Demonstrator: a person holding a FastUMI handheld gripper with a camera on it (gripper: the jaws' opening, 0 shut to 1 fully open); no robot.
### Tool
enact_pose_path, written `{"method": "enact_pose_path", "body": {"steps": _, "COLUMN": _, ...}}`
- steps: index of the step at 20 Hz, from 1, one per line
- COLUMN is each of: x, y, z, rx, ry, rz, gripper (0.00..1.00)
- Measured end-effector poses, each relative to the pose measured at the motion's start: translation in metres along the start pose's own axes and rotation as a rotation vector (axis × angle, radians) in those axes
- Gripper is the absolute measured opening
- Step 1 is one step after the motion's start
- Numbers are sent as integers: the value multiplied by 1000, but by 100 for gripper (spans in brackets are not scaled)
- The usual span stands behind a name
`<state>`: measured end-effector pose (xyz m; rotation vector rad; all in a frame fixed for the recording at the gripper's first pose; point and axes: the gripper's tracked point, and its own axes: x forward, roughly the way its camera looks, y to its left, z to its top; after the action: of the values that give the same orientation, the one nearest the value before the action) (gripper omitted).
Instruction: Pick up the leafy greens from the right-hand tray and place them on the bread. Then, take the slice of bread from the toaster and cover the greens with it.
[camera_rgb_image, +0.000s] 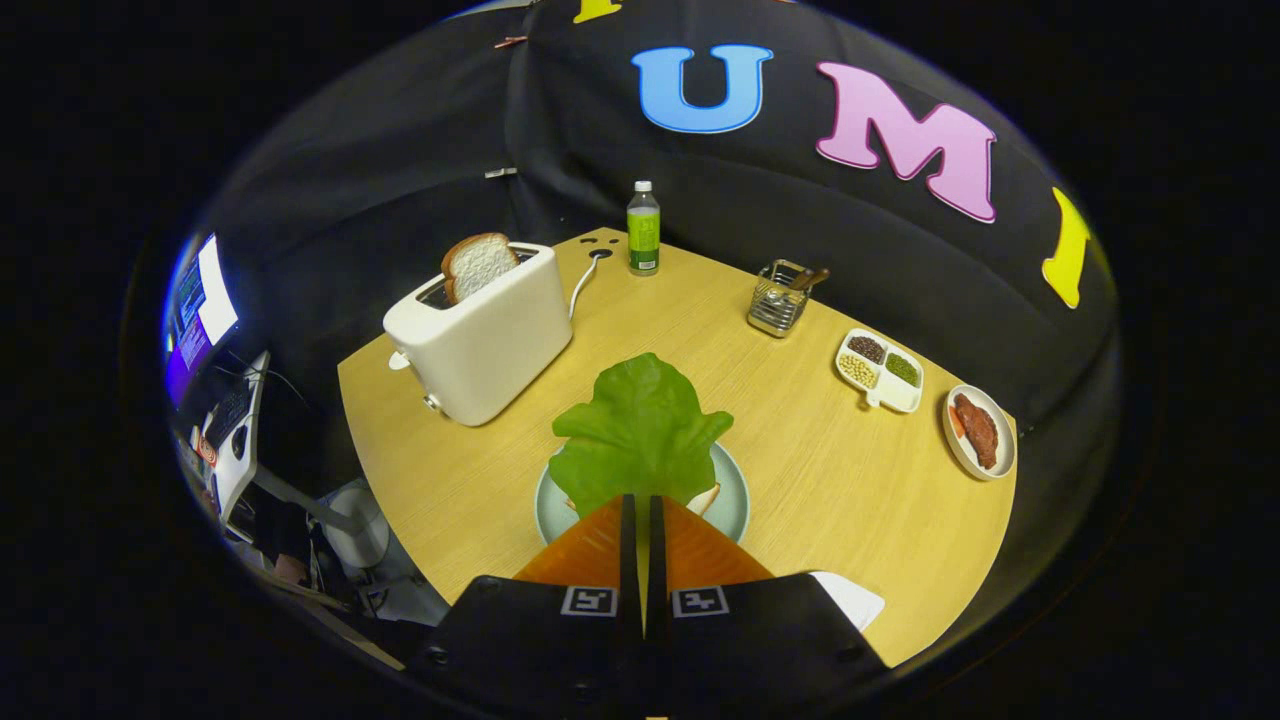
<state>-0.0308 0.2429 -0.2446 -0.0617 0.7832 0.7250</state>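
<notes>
Gripper view has the gripper with fingers nearly closed, pinching the leafy greens over the bread on the plate near the table's front edge.

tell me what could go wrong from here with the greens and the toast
The gripper is shut on the leafy greens, above the bread on the plate. The broad leaf may drape past the bread when released, or cling to the fingers. The bread slice leans in the toaster, so gripping it could tip it.
</notes>
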Motion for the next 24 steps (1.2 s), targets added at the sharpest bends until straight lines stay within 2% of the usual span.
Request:
{"method": "enact_pose_path", "body": {"steps": 4, "x": 33, "y": 3, "z": -10, "rx": -57, "ry": 61, "rz": -32, "gripper": 6}}
{"method": "enact_pose_path", "body": {"steps": 9, "x": 65, "y": -7, "z": -28, "rx": -64, "ry": 127, "rz": -79, "gripper": 6}}
{"method": "enact_pose_path", "body": {"steps": 12, "x": 75, "y": -16, "z": -32, "rx": -45, "ry": 137, "rz": -113, "gripper": 14}}
{"method": "enact_pose_path", "body": {"steps": 13, "x": 77, "y": -11, "z": -30, "rx": -28, "ry": 134, "rz": -96, "gripper": 37}}
{"method": "enact_pose_path", "body": {"steps": 15, "x": 78, "y": -11, "z": -29, "rx": -10, "ry": 122, "rz": -96, "gripper": 58}}
{"method": "enact_pose_path", "body": {"steps": 16, "x": 76, "y": -10, "z": -29, "rx": -4, "ry": 117, "rz": -97, "gripper": 59}}
{"method": "enact_pose_path", "body": {"steps": 18, "x": 72, "y": -8, "z": -25, "rx": 6, "ry": 101, "rz": -88, "gripper": 69}}
{"method": "enact_pose_path", "body": {"steps": 20, "x": 68, "y": -7, "z": -13, "rx": 25, "ry": 54, "rz": -83, "gripper": 97}}
{"method": "enact_pose_path", "body": {"steps": 21, "x": 63, "y": -5, "z": -5, "rx": 45, "ry": 29, "rz": -76, "gripper": 100}}
{"method": "enact_pose_path", "body": {"steps": 24, "x": 47, "y": -1, "z": 20, "rx": 112, "ry": -46, "rz": -56, "gripper": 99}}
